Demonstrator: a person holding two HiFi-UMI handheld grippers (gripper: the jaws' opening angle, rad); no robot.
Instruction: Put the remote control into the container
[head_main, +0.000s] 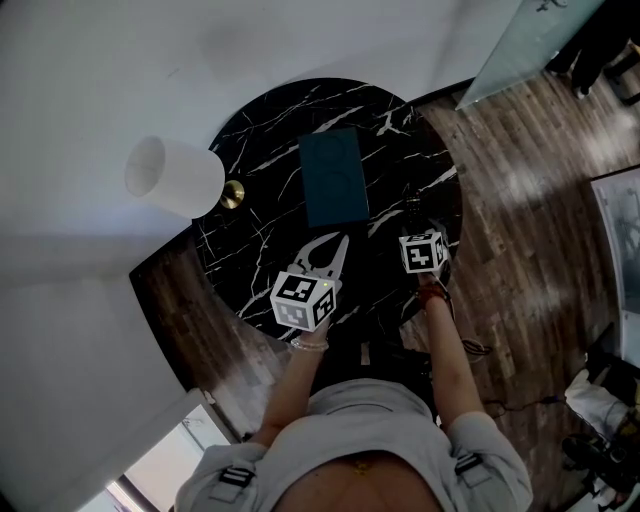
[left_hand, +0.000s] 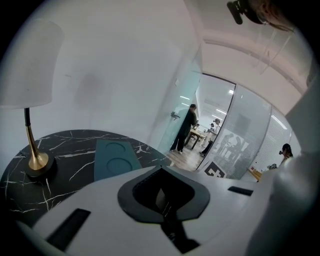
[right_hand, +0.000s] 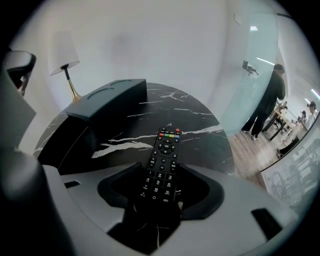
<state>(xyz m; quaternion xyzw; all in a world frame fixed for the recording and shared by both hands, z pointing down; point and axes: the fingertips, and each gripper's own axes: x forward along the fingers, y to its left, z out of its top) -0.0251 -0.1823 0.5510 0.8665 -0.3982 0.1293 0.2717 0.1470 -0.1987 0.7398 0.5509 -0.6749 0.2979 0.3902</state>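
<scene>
One lamp (head_main: 170, 175) stands beside the container (head_main: 334, 178) on the marble table (head_main: 260, 240).

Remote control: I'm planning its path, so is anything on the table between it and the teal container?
Nothing visible does. Only bare black marble tabletop lies between the remote control and the teal container; the lamp stands beyond the container, off that path.

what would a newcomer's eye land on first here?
A round black marble table with a teal container lying flat at its middle and a white-shaded lamp at its left edge. In the right gripper view, a black remote lies on the marble between the open jaws of the right gripper.
</scene>
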